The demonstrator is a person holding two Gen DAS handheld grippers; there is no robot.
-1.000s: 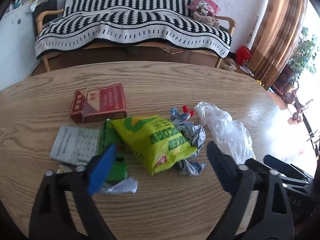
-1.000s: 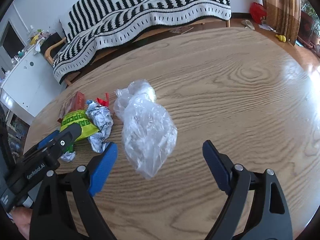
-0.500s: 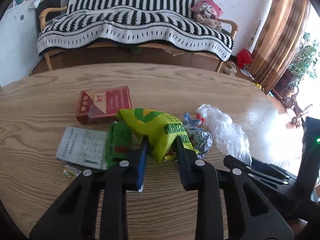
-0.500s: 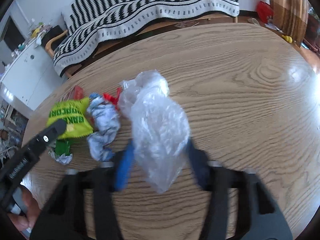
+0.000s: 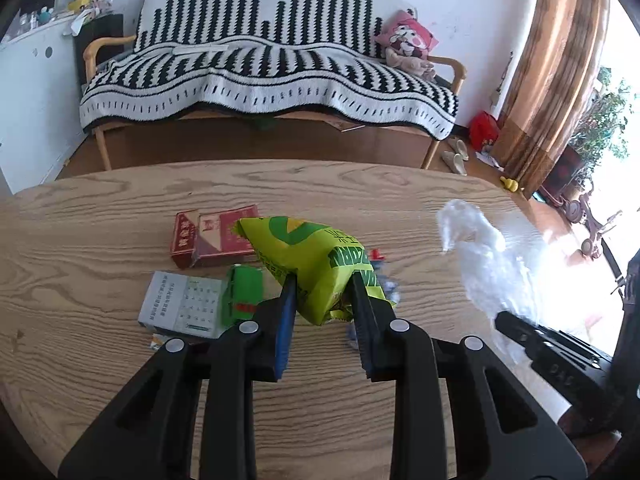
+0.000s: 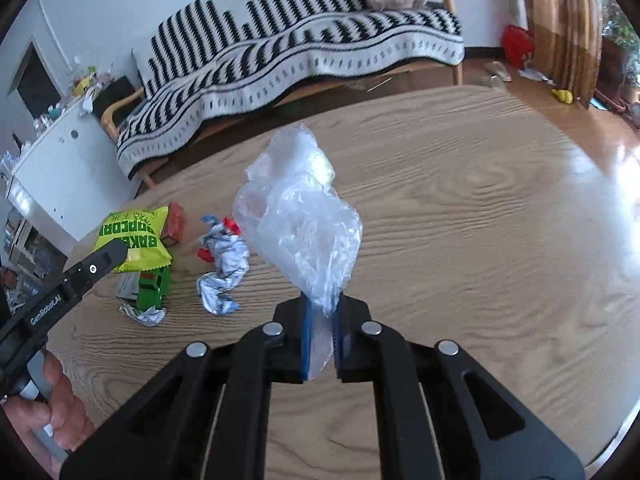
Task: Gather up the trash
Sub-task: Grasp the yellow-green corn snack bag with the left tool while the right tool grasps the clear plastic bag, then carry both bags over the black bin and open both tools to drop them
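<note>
My left gripper is shut on a yellow-green popcorn bag, lifted a little off the wooden table. The same bag shows at the left of the right wrist view. My right gripper is shut on the lower end of a crumpled clear plastic bag, which stands up above its pads; that bag also shows at the right of the left wrist view. A crumpled silver-blue wrapper lies on the table between the two bags.
A red cigarette box, a grey printed box, a green packet and a small foil scrap lie on the table. A hand holds the left gripper's handle. A sofa with a striped blanket stands behind the table.
Both grippers went from wide open to shut: the left one closed on the popcorn bag and raised it, the right one closed on the clear plastic bag and lifted it.
</note>
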